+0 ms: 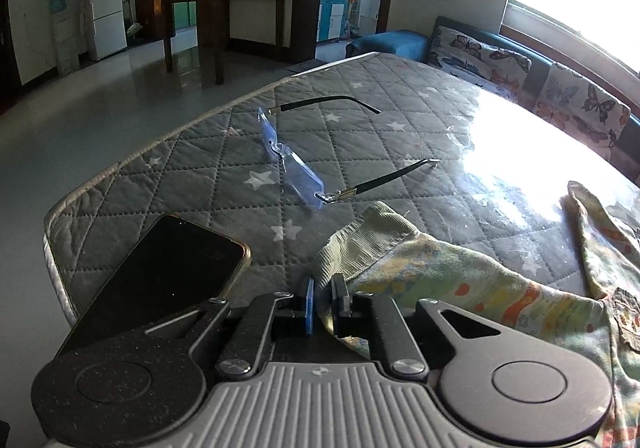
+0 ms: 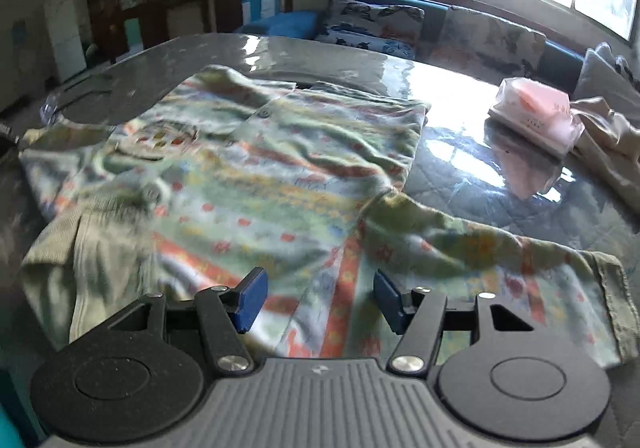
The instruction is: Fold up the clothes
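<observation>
A small patterned shirt (image 2: pixel 260 175) with buttons and green ribbed trim lies spread on the quilted grey table cover (image 2: pixel 500 187). One sleeve (image 2: pixel 480 248) stretches out to the right. My right gripper (image 2: pixel 320 300) hovers open just over the shirt's near edge, with cloth lying below its blue pads (image 2: pixel 252 298) and nothing pinched. In the left wrist view, my left gripper (image 1: pixel 325 304) stands nearly closed, with a fold of the shirt (image 1: pixel 460 280) near its ribbed cuff (image 1: pixel 372 232) caught between the narrow jaws.
Rimless glasses (image 1: pixel 300 151) with their arms unfolded and a dark phone (image 1: pixel 172 268) lie by the table's left edge. A pink tissue pack (image 2: pixel 532 119) and beige cloth (image 2: pixel 608 143) sit at the far right. A sofa with butterfly cushions (image 1: pixel 520 67) stands behind the table.
</observation>
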`<state>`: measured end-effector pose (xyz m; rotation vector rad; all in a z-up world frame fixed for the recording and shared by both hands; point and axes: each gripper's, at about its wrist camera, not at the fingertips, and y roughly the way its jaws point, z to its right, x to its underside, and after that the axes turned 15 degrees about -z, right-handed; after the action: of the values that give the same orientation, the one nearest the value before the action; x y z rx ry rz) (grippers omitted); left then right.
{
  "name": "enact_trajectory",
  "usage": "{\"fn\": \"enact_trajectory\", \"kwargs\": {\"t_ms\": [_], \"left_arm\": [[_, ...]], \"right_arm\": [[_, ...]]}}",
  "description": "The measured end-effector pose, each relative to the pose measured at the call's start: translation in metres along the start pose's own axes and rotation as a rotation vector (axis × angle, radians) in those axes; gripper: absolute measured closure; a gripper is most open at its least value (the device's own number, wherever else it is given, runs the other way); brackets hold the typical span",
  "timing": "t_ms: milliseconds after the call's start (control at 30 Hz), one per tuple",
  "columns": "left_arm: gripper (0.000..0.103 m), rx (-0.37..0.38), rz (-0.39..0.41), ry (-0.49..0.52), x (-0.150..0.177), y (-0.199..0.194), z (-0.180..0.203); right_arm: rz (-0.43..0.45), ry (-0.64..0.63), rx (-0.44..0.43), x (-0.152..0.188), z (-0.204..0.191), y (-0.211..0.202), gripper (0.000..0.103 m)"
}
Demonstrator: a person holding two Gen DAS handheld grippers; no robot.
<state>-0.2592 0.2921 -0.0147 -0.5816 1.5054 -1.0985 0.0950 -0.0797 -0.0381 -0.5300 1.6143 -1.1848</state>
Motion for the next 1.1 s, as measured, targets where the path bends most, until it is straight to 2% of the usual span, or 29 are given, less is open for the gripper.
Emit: {"fn": "enact_trajectory", "kwargs": {"t_ms": [100, 300, 400, 600, 733, 867, 933, 1100], "left_arm": [[0.081, -0.003, -0.013, 0.011, -0.001, -0.001, -0.002], [0.075, -0.001, 0.003, 0.027, 0.0, -0.019, -0.007], [0.067, -0.005, 0.01, 0.027, -0.003, -0.026, -0.008], [0.067, 0.053, 0.052, 0.082, -0.006, -0.044, 0.013], [0.067, 0.159, 0.057, 0.191, -0.002, -0.051, 0.05], [0.067, 0.292, 0.026, 0.325, 0.009, -0.05, 0.103], [0.067, 0.355, 0.001, 0.403, 0.019, -0.049, 0.134], [0.067, 0.49, -0.064, 0.62, 0.052, -0.05, 0.208]], "right_arm": [[-0.016, -0.007, -0.004, 0.007, 0.002, -0.006, 0.043], [-0.002, 0.021, 0.04, 0.011, 0.017, -0.02, 0.043], [0.021, 0.117, 0.103, 0.017, 0.046, -0.025, 0.043], [0.052, 0.332, 0.273, 0.038, 0.112, -0.031, 0.043], [0.074, 0.476, 0.343, 0.053, 0.151, -0.033, 0.043], [0.079, 0.539, 0.36, 0.059, 0.172, -0.03, 0.044], [0.065, 0.56, 0.341, 0.061, 0.178, -0.026, 0.051], [0.058, 0.561, 0.32, 0.062, 0.174, -0.026, 0.06]]}}
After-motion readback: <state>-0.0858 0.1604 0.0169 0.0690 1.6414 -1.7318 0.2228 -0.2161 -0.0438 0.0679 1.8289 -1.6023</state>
